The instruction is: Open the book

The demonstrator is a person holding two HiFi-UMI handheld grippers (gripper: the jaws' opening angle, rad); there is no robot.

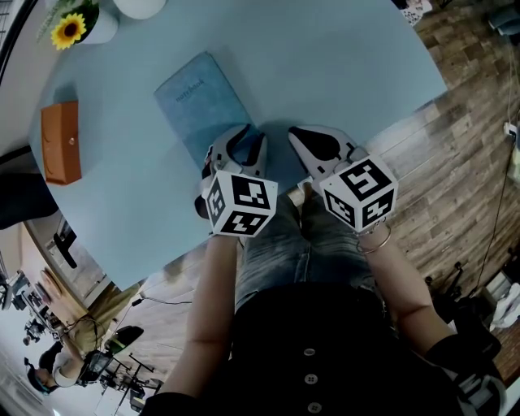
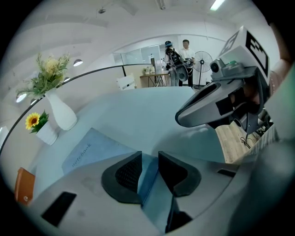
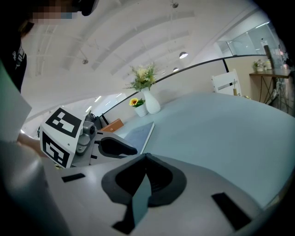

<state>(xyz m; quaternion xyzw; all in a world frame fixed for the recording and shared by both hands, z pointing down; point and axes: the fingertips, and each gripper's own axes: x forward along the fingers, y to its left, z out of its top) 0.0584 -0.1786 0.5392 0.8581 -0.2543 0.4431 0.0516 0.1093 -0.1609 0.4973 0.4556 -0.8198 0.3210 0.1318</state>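
Left tongs (image 1: pixel 248 138), slightly apart, straddle the near edge of the book (image 1: pixel 199 97) to catch its cover, while right tongs (image 1: pixel 302 138), closed and empty, wait just right.

Book (image 2: pixel 92 152): cover bore the word "notebook" in small lettering along one edge. No other legible text was found.

Round pale-blue table (image 1: pixel 341 65) on wood-plank floor (image 1: pixel 463 162). White vase (image 2: pixel 62 114) of flowers and small sunflower pot (image 2: pixel 46 133) stand at far rim, orange case (image 1: pixel 61 142) nearby. White ceiling with strip lights (image 2: pixel 216 4). At back: standing fan (image 2: pixel 203 60), desk (image 2: pixel 154 79), two people (image 2: pixel 185 48).
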